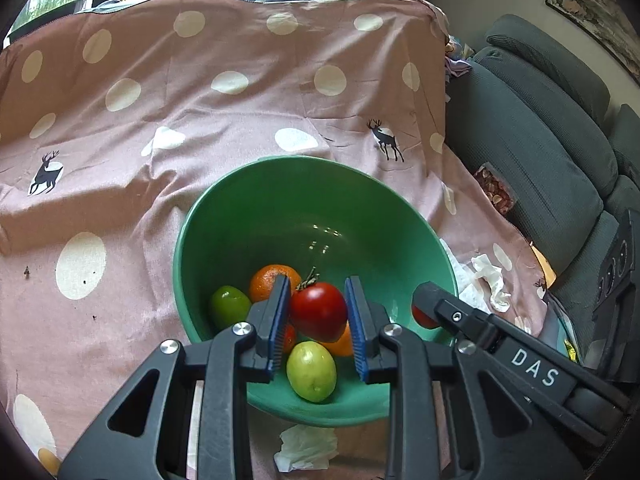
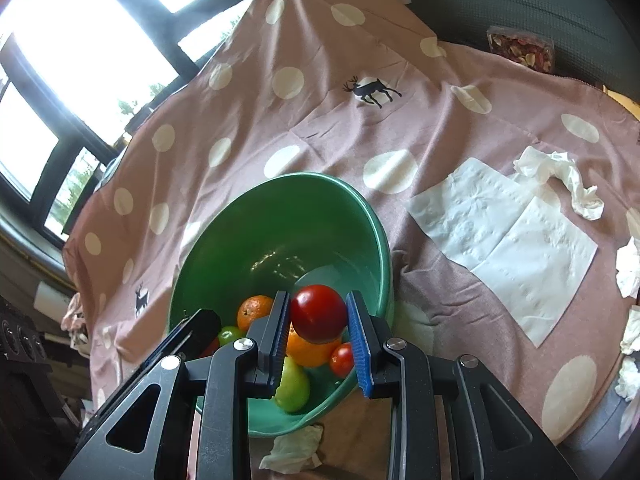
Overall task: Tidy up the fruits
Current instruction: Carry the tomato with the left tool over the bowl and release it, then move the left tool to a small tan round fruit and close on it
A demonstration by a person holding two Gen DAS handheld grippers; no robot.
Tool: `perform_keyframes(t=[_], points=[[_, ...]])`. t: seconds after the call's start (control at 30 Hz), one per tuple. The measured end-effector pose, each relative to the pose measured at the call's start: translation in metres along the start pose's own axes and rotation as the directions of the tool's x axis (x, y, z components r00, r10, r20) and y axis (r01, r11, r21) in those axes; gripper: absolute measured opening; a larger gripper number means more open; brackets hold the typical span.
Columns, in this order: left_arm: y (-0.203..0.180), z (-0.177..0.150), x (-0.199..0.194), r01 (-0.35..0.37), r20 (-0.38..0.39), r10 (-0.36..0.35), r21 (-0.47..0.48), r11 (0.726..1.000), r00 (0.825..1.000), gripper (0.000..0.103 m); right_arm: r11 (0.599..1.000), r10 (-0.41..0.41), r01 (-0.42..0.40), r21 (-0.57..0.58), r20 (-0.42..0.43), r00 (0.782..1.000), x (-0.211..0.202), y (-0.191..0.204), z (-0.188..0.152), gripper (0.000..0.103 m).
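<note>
Both grippers held tomatoes over the green bowl.

The left gripper [image 1: 318, 312] pinched a stemmed red tomato [image 1: 319, 311], and the right gripper [image 2: 319, 314] clamped a second red tomato [image 2: 319, 313], both above the green bowl [image 1: 288, 200] at the near edge of the spotted pink cloth [image 1: 140, 140]. Inside lay an orange [image 1: 268, 280], two green fruits [image 1: 230, 306] and a small tomato [image 2: 341, 359]; white napkins [image 2: 504, 240] lay toward the cloth's right edge.

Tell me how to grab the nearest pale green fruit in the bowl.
Probably pinch the pale green fruit across its narrower middle, coming down from above: it lies egg-shaped in the green bowl against its near wall, with an orange crowding it behind.
</note>
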State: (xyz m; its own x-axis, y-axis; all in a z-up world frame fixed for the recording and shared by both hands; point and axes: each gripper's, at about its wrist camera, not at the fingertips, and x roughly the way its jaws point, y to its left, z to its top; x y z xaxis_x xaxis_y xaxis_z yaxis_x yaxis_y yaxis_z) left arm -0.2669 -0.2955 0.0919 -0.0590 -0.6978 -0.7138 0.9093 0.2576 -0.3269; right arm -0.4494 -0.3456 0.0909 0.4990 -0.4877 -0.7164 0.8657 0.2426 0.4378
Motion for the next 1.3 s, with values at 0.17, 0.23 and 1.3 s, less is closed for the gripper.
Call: perform_keyframes(t=[0.17, 0.23, 1.3], points=[[0.005, -0.003, 0.002, -0.002, -0.012, 0.002, -0.010, 1.000, 1.000, 0.028, 1.000, -0.015, 0.015, -0.008, 0.003, 1.000, 0.000, 0.002, 0.000, 0.031], [0.007, -0.003, 0.002, -0.003, -0.020, 0.003, -0.012, 1.000, 1.000, 0.028, 1.000, -0.009, 0.009, -0.007, 0.001, 1.000, 0.000, 0.001, 0.000, 0.031], [0.178, -0.118, -0.138, -0.387, -0.146, 0.360, -0.259, 0.885, 0.922, 0.052, 0.855, 0.187, -0.326, -0.403, -0.348, 0.919, 0.012, 0.139, -0.091, 0.031]])
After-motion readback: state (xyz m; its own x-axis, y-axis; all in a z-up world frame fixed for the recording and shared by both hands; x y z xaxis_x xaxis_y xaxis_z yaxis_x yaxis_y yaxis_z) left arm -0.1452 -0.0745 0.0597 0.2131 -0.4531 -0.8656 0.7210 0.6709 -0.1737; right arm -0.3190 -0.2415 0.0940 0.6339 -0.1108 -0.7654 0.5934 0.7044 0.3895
